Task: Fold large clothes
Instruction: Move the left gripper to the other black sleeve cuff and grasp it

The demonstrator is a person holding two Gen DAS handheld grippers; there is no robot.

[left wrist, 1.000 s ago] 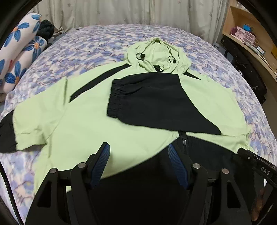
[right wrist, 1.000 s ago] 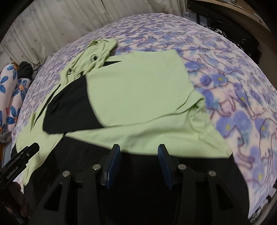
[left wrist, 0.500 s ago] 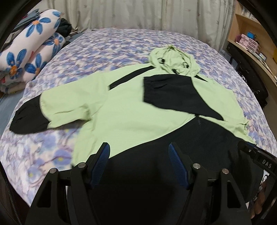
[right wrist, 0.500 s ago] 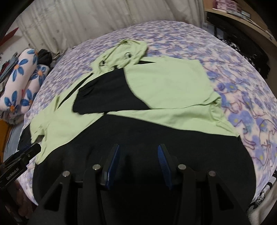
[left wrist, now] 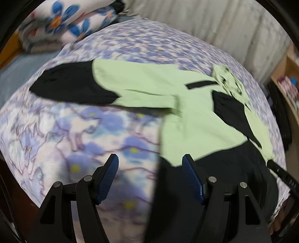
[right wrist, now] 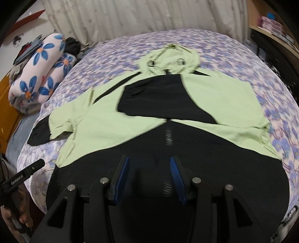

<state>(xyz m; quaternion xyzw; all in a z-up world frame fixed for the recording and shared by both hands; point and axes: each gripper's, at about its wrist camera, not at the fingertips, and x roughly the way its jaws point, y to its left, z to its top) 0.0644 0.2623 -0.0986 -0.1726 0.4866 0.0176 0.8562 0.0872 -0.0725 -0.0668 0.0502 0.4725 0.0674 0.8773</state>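
Left gripper (left wrist: 150, 177) is sitting at the bottom centre of the left wrist view, jaws standing wide apart, nothing between the blue pads (left wrist: 107, 178). It is hovering over bare bedspread (left wrist: 74, 130) on its left side and the jacket's black hem on its right; contact with the cloth can't be told.

Right gripper (right wrist: 149, 177) is sitting at the bottom centre of the right wrist view, jaws parted about halfway, nothing gripped. It is pointing down over the black lower band of the jacket (right wrist: 130, 119), with the zipper (right wrist: 168, 136) running up the middle between the pads.

The jacket is lying flat, front up, on the floral bedspread. In the right wrist view it is filling the centre of the frame: hood (right wrist: 172, 59) at the upper centre, one black-cuffed sleeve (right wrist: 155, 99) folded across the chest, the other sleeve (right wrist: 54, 123) stretching out to the left of frame, its black cuff lying on the bedspread. In the left wrist view the jacket is occupying the right half, the spread sleeve reaching toward the upper left; this frame is blurred.

A rolled flower-print blanket (right wrist: 41, 71) is lying at the upper left, past the bed's edge. A curtain (right wrist: 140, 16) is hanging across the top. Shelves (right wrist: 272, 24) are showing at the upper right. A hand (right wrist: 16, 216) holding the other gripper's handle is showing at the lower left of the right wrist view.
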